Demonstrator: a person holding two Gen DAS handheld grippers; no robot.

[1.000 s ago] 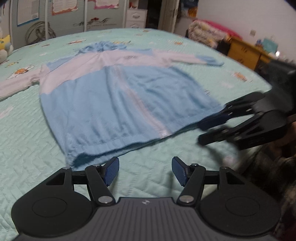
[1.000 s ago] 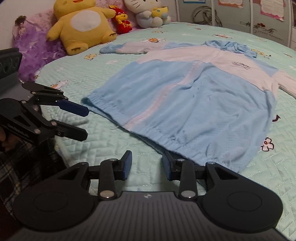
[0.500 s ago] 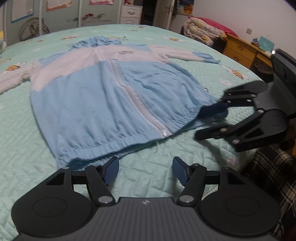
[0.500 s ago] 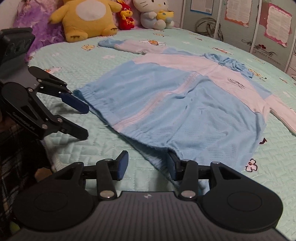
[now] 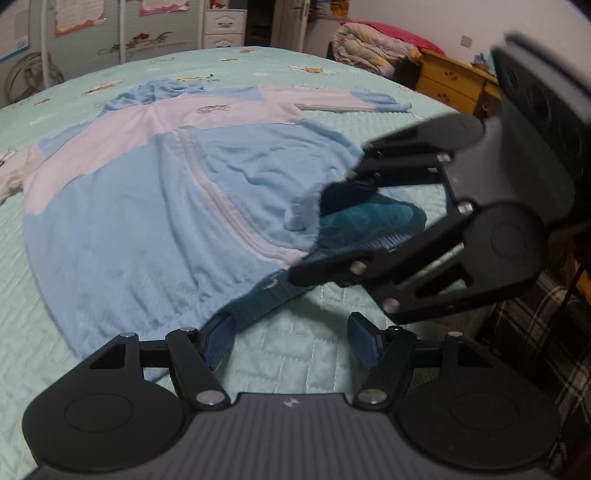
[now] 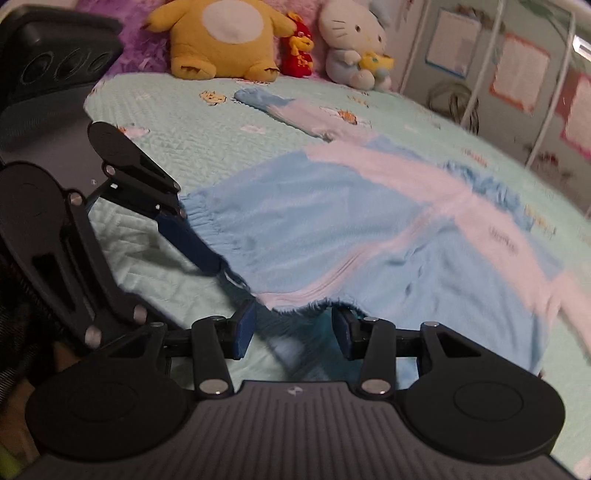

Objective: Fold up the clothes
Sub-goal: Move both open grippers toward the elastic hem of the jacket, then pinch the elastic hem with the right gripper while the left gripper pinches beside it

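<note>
Both tools, left tool (image 5: pixel 291 338) and right tool (image 6: pixel 291 332), gape empty at the blue-and-white zip jacket's (image 5: pixel 166 206) hem; grip both layers squarely.

We can read almost nothing here. On the wardrobe door (image 5: pixel 147 40) in the left wrist view there is a dark cursive decal with a red heart above it, but the lettering stays too small and slanted for us to spell out. The posters (image 5: pixel 72 18) taped above it carry print we cannot resolve — only orange borders show. On the jacket (image 5: pixel 177 206) chest a small dark logo (image 5: pixel 213 108) appears in both views, blurred past reading. Each gripper body bears a tiny white emblem (image 5: pixel 291 403) — a mark, not letters. The bedspread (image 5: pixel 332 350) prints are cartoon figures, no words.
</note>
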